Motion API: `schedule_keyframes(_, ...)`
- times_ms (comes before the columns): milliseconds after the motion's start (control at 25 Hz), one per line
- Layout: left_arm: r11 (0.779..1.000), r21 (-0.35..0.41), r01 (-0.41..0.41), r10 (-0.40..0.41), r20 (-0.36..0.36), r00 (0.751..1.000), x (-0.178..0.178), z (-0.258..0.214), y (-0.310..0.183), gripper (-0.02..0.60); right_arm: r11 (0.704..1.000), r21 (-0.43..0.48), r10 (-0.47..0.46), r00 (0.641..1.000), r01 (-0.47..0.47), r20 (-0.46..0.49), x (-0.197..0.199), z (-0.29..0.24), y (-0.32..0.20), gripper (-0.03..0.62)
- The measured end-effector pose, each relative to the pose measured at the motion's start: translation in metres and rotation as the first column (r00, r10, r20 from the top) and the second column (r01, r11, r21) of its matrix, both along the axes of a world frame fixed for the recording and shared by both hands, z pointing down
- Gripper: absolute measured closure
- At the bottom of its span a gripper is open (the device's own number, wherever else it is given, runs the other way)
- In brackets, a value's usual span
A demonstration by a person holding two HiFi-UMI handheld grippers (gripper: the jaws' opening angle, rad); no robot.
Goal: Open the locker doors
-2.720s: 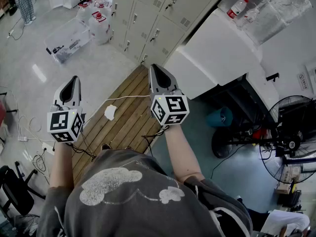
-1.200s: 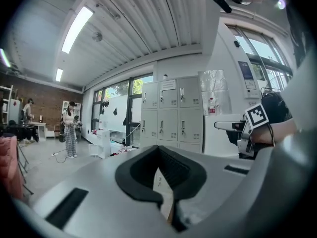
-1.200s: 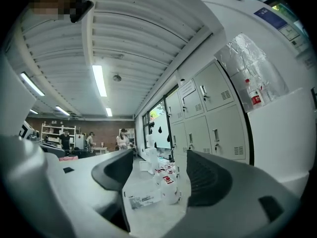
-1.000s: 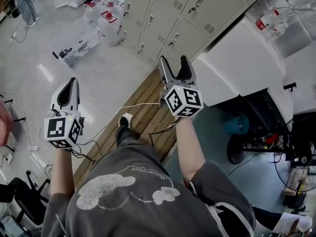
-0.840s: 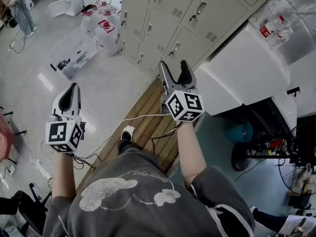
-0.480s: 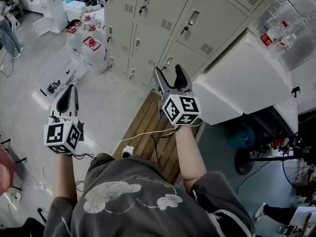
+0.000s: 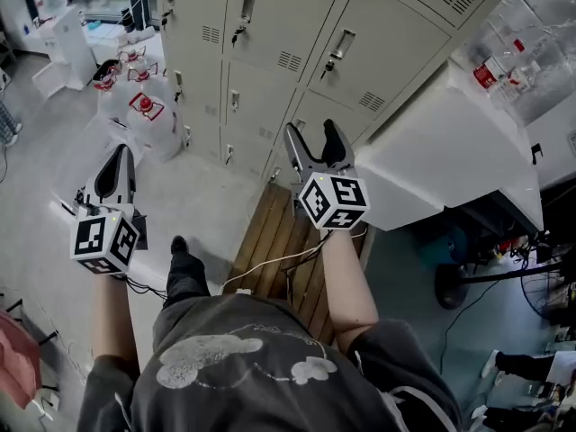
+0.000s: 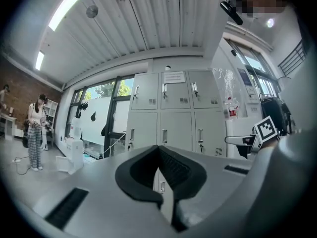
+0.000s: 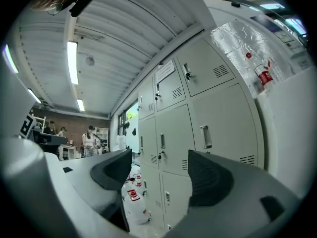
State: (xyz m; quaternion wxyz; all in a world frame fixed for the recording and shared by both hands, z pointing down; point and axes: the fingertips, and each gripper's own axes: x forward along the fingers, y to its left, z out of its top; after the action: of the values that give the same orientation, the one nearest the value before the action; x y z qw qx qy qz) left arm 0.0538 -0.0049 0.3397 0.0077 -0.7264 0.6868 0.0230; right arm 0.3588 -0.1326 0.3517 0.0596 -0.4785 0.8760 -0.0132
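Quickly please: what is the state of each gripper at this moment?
Left gripper: closed, nothing between its jaws.
Right gripper: open, holding nothing, short of the lockers.

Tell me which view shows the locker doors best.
The left gripper view: it faces the locker doors squarely, and those visible are shut. The head view looks steeply down them; the right gripper view sees them obliquely.

The lockers (image 7: 279, 52) have been brought much closer and now fill the top of the head view. The right gripper (image 7: 312, 135), closed at first, has been opened, its fingers (image 7: 294, 147) spread apart before them.
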Motion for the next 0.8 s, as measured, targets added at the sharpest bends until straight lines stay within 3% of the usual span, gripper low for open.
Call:
schedule_keyframes(160, 0.994, 0.038, -0.106, 0.106, 0.007, 0.994, -0.014, 0.0, -0.06, 0.574, 0.996, 0.033, 0.078, 0.997, -0.077, -0.015, -0.009, 0.001, -0.03, 0.258)
schedule_keyframes(280, 0.975, 0.06, -0.214, 0.214, 0.005, 0.977, -0.03, 0.0, -0.115, 0.572, 0.984, 0.039, 0.173, 0.985, -0.173, -0.001, -0.017, 0.004, -0.059, 0.258)
schedule_keyframes(560, 0.882, 0.086, -0.463, 0.46, 0.055, 0.886, -0.071, -0.023, -0.232, 0.572, 0.919, 0.08, 0.387, 0.922, -0.387, 0.014, -0.054, -0.02, -0.115, 0.258)
schedule_keyframes(800, 0.819, 0.14, -0.556, 0.553, 0.063, 0.831, -0.094, -0.052, -0.286, 0.574, 0.871, 0.125, 0.476, 0.879, -0.474, 0.022, -0.078, -0.061, -0.128, 0.258)
